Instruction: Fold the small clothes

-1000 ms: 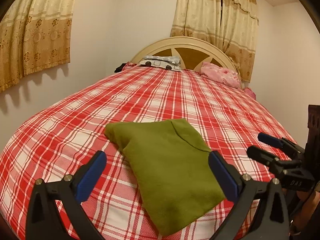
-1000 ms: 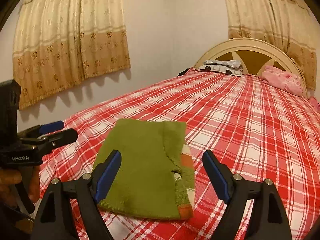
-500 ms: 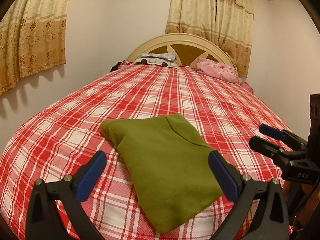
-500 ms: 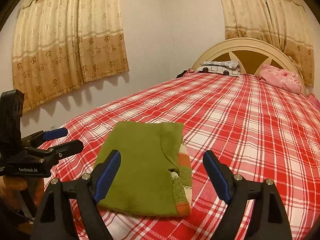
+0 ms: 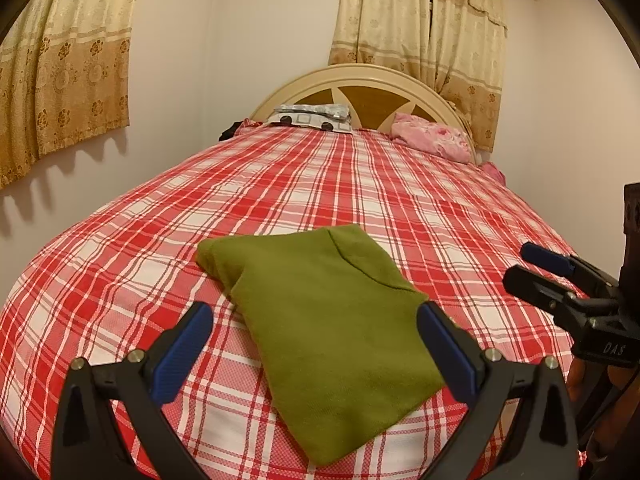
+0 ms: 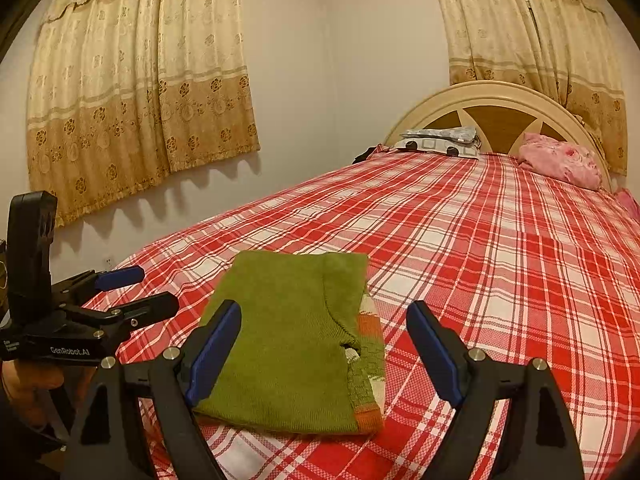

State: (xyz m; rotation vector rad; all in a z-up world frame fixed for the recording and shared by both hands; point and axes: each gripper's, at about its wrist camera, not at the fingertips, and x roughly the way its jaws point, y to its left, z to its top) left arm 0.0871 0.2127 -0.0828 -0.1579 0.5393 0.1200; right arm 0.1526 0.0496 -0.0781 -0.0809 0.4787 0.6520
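A small olive-green knitted garment [image 5: 332,320] lies folded flat near the foot of the bed; in the right wrist view the green garment [image 6: 288,344] shows orange and white stripes along its right edge. My left gripper [image 5: 314,340] hovers over its near part, open, fingers apart on either side and touching nothing. My right gripper [image 6: 324,344] is also open above the garment's near end, holding nothing. Each gripper shows at the edge of the other's view: the right gripper [image 5: 532,266] at the right, the left gripper [image 6: 148,292] at the left.
The bed wears a red-and-white plaid sheet [image 5: 320,184]. At its head stand a cream headboard [image 5: 368,84], a grey patterned pillow [image 5: 312,116] and a pink pillow [image 5: 432,140]. Beige curtains [image 6: 136,92] hang on the walls. A hand [image 6: 24,384] grips the left tool.
Both views have shifted only slightly; the garment lies as before and both grippers stay open above it.
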